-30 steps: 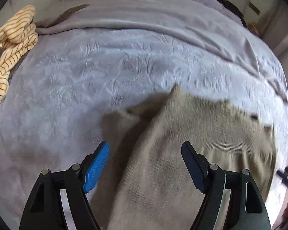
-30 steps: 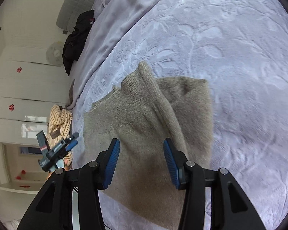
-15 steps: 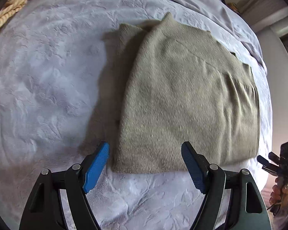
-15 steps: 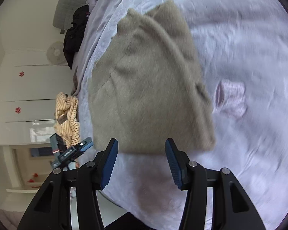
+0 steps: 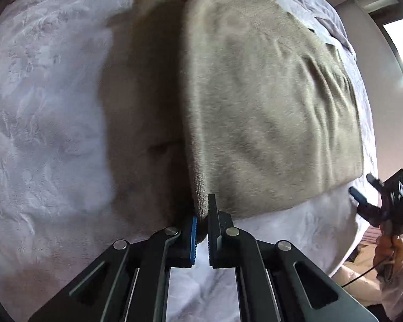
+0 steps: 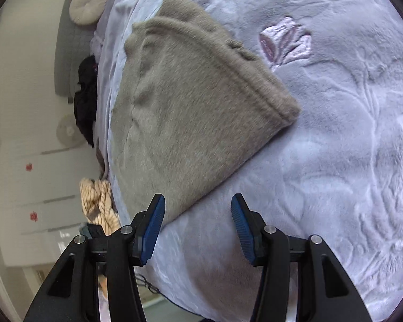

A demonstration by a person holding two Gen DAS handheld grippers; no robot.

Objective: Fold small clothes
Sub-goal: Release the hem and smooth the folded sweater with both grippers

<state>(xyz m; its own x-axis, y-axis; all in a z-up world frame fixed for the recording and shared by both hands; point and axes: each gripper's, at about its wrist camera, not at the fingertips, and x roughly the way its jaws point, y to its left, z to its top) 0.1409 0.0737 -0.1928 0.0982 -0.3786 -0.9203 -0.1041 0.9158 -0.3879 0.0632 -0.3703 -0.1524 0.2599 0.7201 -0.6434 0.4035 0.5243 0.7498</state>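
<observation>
A grey-brown knitted sweater lies folded lengthwise on the lilac bedspread, one layer doubled over another. My left gripper points steeply down at the sweater's near end. It is shut on the folded edge there, with fabric pinched between the blue pads. In the right wrist view the sweater stretches away to the upper left. My right gripper stands open just off its near corner, with only bedspread between the fingers. The left wrist view shows the right gripper at the bed's right edge, held by a hand.
A cream striped garment lies at the bed's far side, beyond the sweater. Dark clothing and a round cushion sit near the headboard. An embroidered flower marks the bedspread to the right of the sweater.
My left gripper has come down to the sweater's near end and shut on its folded edge. My right gripper has drawn back off the sweater to its near corner, still open.
</observation>
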